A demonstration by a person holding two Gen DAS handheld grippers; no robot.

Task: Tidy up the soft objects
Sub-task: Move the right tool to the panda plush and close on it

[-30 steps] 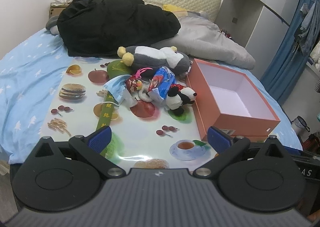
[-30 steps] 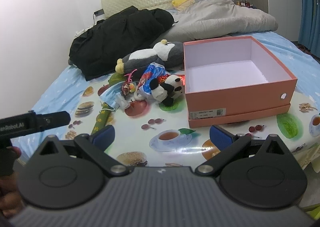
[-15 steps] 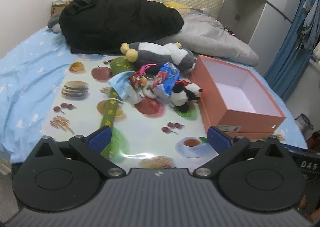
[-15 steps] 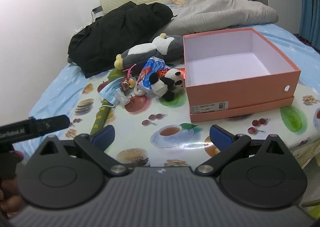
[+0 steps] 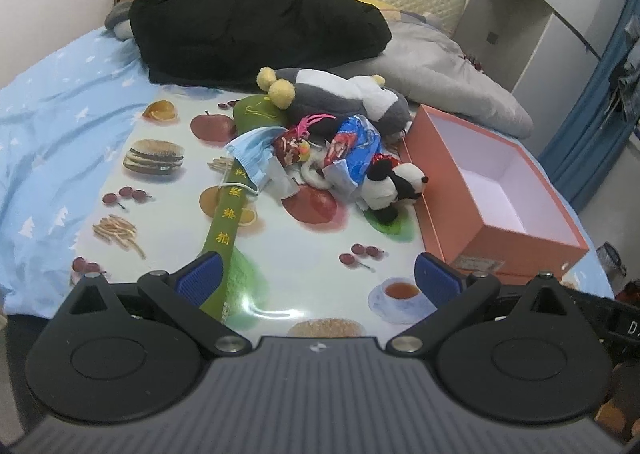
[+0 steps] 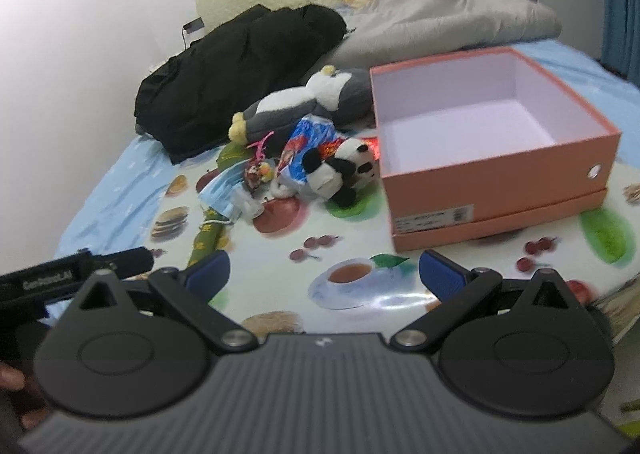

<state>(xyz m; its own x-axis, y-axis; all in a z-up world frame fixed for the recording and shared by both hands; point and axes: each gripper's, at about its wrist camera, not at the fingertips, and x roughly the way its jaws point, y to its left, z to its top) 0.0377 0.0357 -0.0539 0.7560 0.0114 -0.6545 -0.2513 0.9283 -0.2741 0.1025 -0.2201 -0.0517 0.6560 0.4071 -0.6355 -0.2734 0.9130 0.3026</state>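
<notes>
Soft toys (image 5: 394, 184) heaped beside orange box (image 5: 532, 242), box empty; left gripper (image 5: 316, 274), right gripper (image 6: 324, 272) both spread, empty

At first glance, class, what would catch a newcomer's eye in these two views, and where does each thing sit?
The open orange box stands out on the right of the food-print mat, its inside bare. Beside its left wall lies a heap of soft things, with a small panda plush nearest the box and a big grey penguin plush behind. Both the left tool and the right tool hover open, holding nothing.
</notes>
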